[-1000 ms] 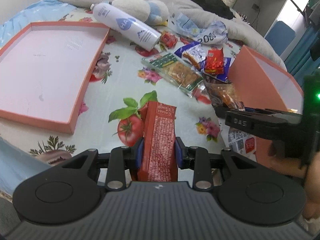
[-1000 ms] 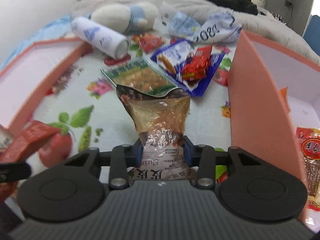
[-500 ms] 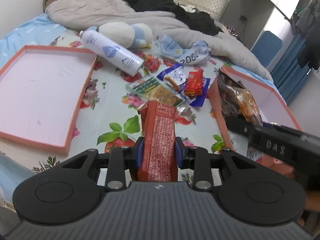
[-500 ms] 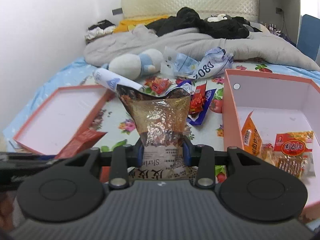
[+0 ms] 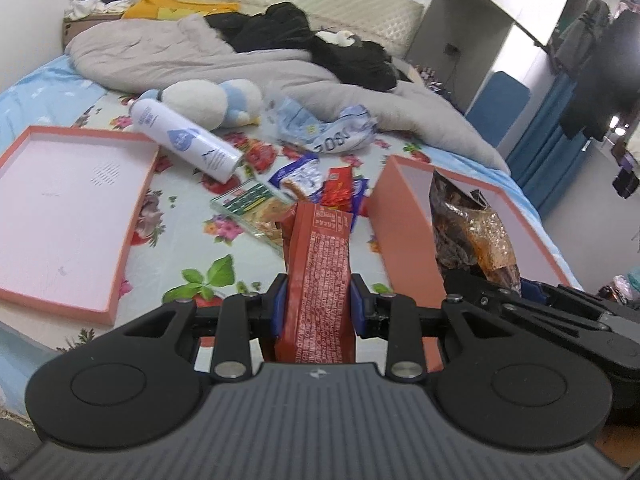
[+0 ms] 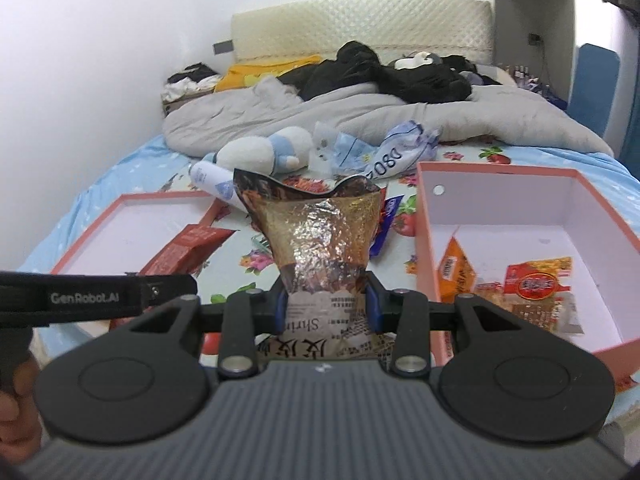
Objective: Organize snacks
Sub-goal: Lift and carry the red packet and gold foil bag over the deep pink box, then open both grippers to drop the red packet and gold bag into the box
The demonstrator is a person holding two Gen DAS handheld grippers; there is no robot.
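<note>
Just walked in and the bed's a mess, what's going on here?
A person is sorting snacks with two handheld grippers. The left gripper is clamped on a red packet, the right gripper on a foil bag, both held above the bed. The deep box holds a few snacks already; more packets lie loose on the sheet.

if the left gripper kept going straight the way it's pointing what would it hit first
Probably the green cracker packet on the floral bedsheet, just beyond the tip of the red snack pack that the left gripper holds. Depth is unclear; it might pass nearer the pink box.
</note>
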